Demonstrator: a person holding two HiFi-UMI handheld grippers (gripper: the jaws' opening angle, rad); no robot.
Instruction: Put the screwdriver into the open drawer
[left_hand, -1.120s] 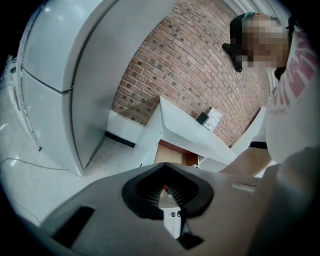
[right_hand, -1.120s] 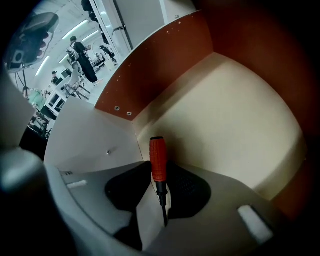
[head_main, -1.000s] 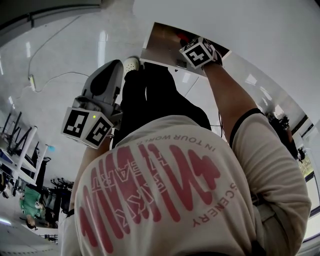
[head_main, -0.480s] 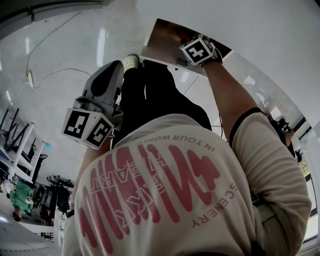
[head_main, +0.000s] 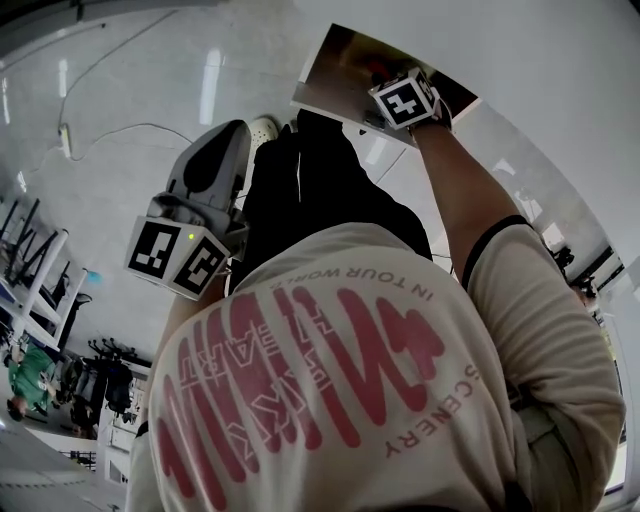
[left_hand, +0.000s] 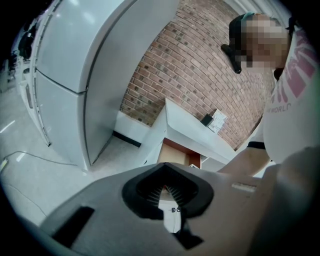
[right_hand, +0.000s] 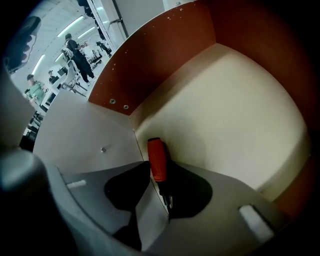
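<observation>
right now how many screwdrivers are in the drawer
1. The orange-handled screwdriver sits in the drawer by its pale wall, between the right gripper's tongs, which have just been opening. The gripper body hides part of the drawer floor.

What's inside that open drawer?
A screwdriver with an orange handle lies in the drawer by its white wall, between the jaws of the right gripper, which have just been opening. Nothing else shows. The gripper's body covers the near floor.

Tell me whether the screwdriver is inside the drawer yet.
Yes: the right gripper view shows the screwdriver down in the drawer, by a corner of its pale floor, brown walls around it.
</observation>
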